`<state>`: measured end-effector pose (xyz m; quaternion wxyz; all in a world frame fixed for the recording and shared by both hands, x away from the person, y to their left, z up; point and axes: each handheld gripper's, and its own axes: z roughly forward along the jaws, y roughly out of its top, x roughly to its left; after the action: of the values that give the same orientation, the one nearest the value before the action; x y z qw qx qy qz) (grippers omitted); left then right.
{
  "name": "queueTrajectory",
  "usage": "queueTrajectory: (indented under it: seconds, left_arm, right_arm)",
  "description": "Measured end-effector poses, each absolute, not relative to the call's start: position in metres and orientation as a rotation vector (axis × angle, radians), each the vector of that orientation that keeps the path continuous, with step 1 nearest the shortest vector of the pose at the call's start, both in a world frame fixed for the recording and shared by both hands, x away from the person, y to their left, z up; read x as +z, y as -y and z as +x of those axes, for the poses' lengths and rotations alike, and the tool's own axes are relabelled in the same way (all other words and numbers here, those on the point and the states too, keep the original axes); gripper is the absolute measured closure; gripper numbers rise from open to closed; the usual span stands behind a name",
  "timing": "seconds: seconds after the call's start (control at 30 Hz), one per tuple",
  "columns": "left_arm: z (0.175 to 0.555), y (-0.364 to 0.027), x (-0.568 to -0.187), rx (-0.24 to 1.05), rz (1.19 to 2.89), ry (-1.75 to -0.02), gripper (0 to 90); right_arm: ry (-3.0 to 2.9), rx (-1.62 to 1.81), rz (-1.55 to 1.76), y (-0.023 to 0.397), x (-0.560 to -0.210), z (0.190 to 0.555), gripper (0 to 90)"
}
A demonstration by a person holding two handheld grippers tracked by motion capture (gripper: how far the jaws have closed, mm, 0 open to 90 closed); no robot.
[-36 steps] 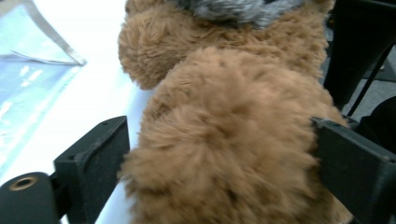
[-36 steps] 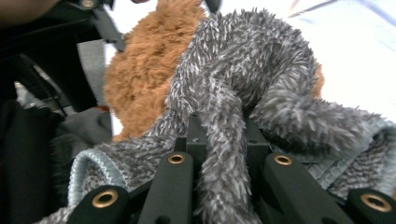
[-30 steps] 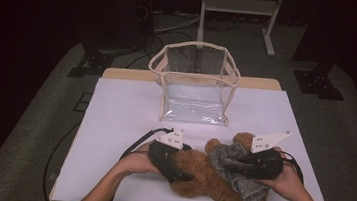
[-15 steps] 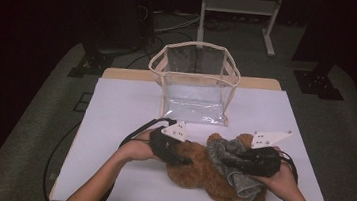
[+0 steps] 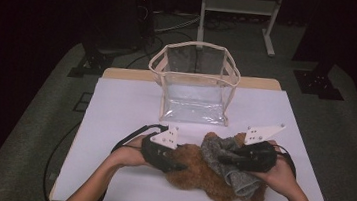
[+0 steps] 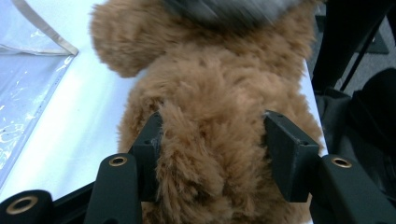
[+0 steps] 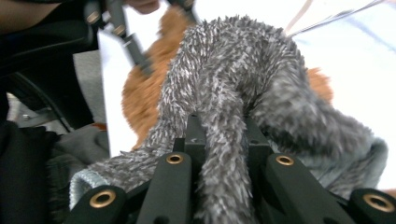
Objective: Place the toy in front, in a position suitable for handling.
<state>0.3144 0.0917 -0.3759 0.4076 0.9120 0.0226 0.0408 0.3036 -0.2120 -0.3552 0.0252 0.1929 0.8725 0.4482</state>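
gripping the brown plush bear (image 5: 208,176) at the near edge of the white table (image 5: 125,110), left gripper (image 6: 212,154) having just closed, jaws now clenched on its fur. right gripper (image 7: 219,140) pinched tight on a fold of the grey fuzzy garment (image 7: 261,74) draped over the bear's right side. likely undressing or dressing the toy; next, pulling the cloth steadily while holding the body firm. clear bag (image 5: 194,84) standing open just beyond.

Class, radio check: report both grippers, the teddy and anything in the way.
Left gripper just closed on brown teddy. Right gripper shut on grey cloth. Clear bag open behind, path clear.
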Motion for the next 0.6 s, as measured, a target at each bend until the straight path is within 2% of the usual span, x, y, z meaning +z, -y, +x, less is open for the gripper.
queueTrajectory:
  seconds: [0.13,0.27,0.47,0.6]
  left_arm:
    - [0.306,-0.096,-0.378,0.109,2.289,-0.039,45.4]
    - [0.303,-0.099,-0.379,0.114,2.277,-0.050,42.3]
    - [0.304,-0.097,-0.373,0.125,2.275,-0.078,20.8]
    - [0.304,-0.087,-0.375,0.074,2.282,-0.079,13.3]
  right_arm:
    - [-2.668,1.364,0.640,0.217,-0.345,0.322,76.5]
    - [-2.728,1.325,0.697,0.217,-0.361,0.335,76.8]
    - [-2.716,1.399,0.633,0.218,-0.367,0.312,77.1]
    - [-2.718,1.411,0.570,0.216,-0.365,0.294,77.3]
